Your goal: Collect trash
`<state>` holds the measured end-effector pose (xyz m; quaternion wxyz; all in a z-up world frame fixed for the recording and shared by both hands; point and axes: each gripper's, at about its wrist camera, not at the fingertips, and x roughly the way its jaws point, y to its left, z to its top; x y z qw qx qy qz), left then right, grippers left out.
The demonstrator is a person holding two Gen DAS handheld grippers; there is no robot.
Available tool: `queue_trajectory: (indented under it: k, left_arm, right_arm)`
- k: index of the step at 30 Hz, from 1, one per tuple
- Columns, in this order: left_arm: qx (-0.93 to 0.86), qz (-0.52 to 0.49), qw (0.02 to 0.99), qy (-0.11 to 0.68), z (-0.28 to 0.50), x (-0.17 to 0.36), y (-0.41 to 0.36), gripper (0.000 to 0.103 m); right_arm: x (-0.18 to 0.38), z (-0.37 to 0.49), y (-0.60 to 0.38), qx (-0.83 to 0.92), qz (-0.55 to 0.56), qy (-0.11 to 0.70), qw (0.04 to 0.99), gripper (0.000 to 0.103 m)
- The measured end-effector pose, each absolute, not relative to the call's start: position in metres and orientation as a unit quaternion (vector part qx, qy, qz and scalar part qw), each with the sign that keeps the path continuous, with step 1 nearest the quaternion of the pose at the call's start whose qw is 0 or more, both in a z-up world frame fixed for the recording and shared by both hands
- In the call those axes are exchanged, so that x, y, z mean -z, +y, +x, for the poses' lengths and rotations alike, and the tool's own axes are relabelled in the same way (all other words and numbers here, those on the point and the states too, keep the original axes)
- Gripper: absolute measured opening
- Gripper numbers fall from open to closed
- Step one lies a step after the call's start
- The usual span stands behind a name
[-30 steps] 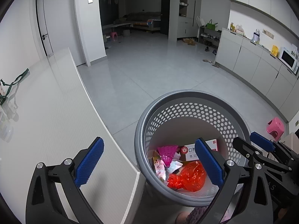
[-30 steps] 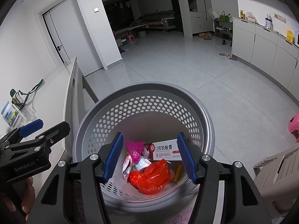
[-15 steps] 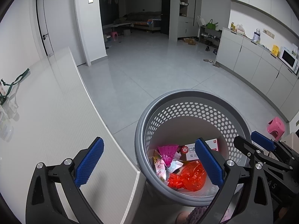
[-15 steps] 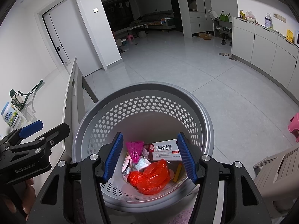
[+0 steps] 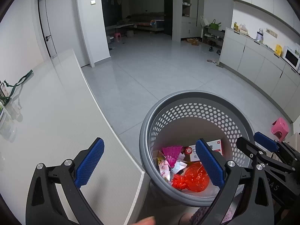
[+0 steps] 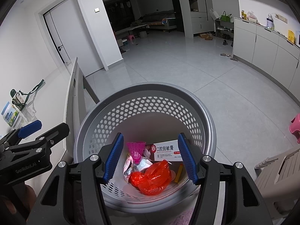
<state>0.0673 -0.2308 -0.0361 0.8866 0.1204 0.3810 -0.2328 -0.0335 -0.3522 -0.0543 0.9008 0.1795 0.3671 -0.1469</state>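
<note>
1. The grey perforated basket (image 6: 144,101) stands on the floor at the corner of the white worktop (image 5: 46,112), and the collected trash lies at its bottom.
2. Inside it I see a red plastic bag (image 6: 151,176), a pink shuttlecock (image 6: 136,151), a white box with a red label (image 6: 166,151), a yellow stick (image 6: 178,172) and some foil wrappers (image 6: 129,166).
3. The right gripper (image 6: 150,157) hangs directly over the opening of the basket. Its blue fingers (image 6: 114,157) are spread and hold nothing. The trash lies straight ahead of them, toward 12 o'clock and lower, in the gap between them.
4. The left gripper (image 5: 150,166) is also spread wide and empty. It is half over the corner of the worktop, and the basket is at about 2 o'clock from its middle. So the right gripper is the nearer one to the trash.
5. In the right wrist view the long axis of the box runs from 9 to 3 o'clock, across the gap of the fingers. The shuttlecock stands with its skirt toward 12 o'clock and its head toward 6 o'clock. The yellow stick points from about 1 to 7 o'clock.
6. No loose trash is visible on the part of the worktop that the cameras show, so I judge that the collecting is close to its end.
</note>
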Motion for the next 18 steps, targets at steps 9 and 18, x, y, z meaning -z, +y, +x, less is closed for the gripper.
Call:
queue_trajectory:
  k: [9,18]
  left_arm:
    - [0.234,0.120,0.886,0.382,0.0671,0.0358,-0.2297,0.096]
    - [0.231,0.119,0.886,0.383,0.0683,0.0373,-0.2295,0.096]
  right_arm:
    - [0.0541,-0.0334,-0.3518,0.146,0.179,0.367,0.901,0.058]
    - [0.0526,-0.0339,-0.3514,0.145,0.178,0.367,0.901,0.058]
